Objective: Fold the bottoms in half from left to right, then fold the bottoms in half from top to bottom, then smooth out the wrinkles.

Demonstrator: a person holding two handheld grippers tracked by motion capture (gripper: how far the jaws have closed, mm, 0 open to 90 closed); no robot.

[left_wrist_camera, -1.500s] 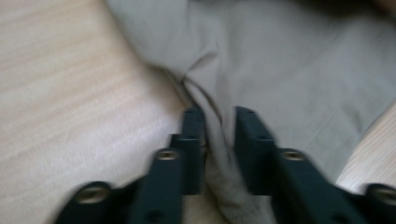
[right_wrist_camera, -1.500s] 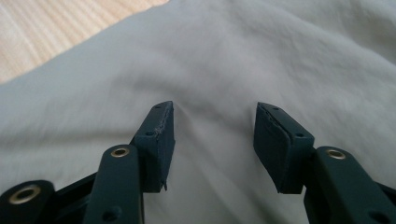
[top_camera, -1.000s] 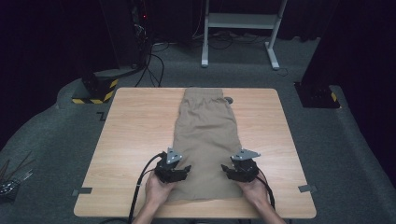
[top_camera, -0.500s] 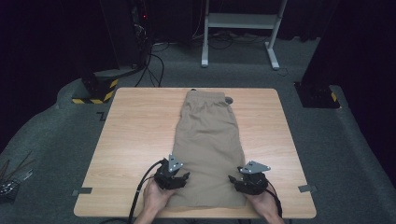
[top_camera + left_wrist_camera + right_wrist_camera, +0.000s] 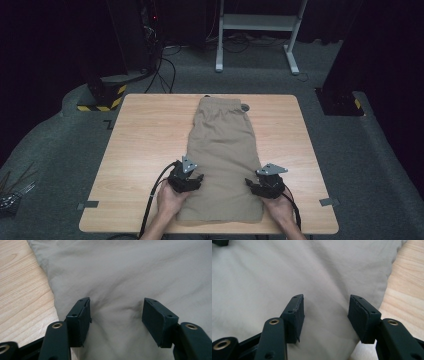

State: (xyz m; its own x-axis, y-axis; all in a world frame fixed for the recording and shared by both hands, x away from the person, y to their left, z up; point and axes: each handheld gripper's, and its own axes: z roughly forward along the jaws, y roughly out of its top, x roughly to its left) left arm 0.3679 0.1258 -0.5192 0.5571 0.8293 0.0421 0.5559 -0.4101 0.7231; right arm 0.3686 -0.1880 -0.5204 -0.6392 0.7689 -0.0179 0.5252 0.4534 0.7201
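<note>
Beige shorts lie flat and lengthwise on the wooden table, waistband at the far edge and hem toward the person. My left gripper rests on the near left part of the cloth. Its jaws stand open, tips down on the fabric, and a soft wrinkle lies between them at my left gripper. My right gripper sits at the near right side of the shorts. In the right gripper view my right gripper is open over smooth cloth, next to its right edge, gripping nothing.
A small dark round thing lies on the table beside the waistband. Grey tape marks sit near the front corners. Beyond the table are a white frame, cables and black stands with yellow-black striped bases.
The right gripper has slid a little outward and nearer, to the right edge of the shorts. The left gripper has barely shifted. Both stay open.
</note>
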